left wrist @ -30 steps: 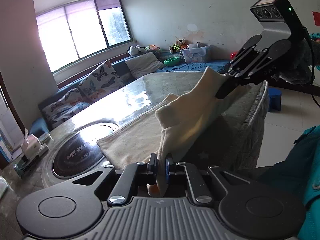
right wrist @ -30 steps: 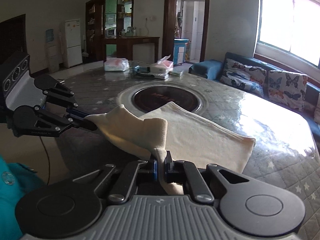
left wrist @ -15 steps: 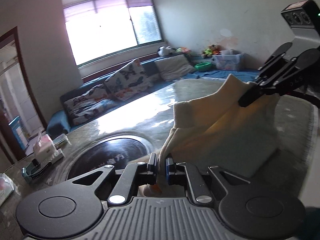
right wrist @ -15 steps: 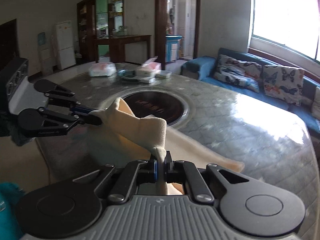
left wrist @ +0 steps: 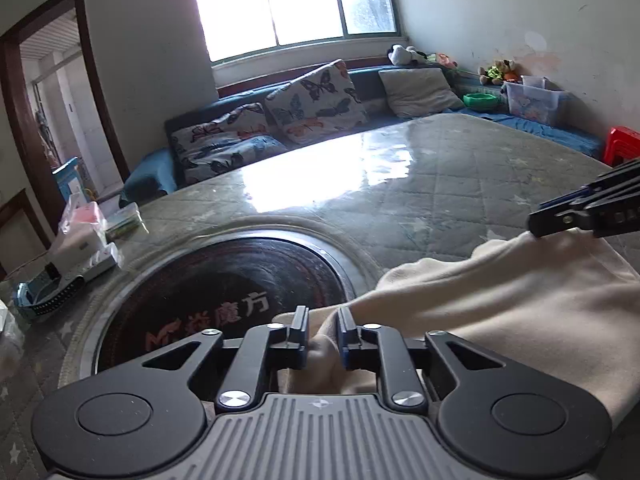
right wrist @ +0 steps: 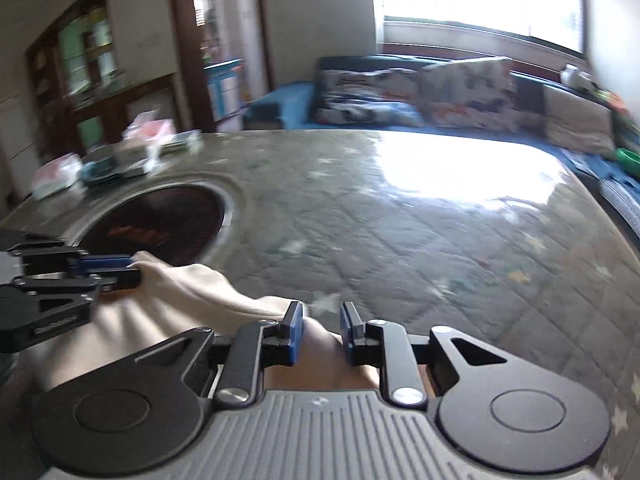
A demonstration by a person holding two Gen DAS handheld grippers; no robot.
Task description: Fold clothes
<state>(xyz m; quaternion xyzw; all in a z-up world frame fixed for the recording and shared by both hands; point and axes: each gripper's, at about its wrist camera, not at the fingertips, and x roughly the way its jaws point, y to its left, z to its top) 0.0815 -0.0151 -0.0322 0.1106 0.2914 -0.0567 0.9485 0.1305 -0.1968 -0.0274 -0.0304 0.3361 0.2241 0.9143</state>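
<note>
My left tongs point(left wrist: 322, 336) and right tongs point(right wrist: 320, 334), both parted around the limp cream garment point(left wrist: 500, 304), should pinch corners.

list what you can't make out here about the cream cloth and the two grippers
- Cream fleece cloth: its near edge lies under the left gripper body in the left wrist view, and the frame cuts its right side.
- Right gripper: motion blur in the right wrist view smears the quilted green table cover; whether the parted fingers touch the cloth is unclear.
- Garment type: unreadable.
</note>
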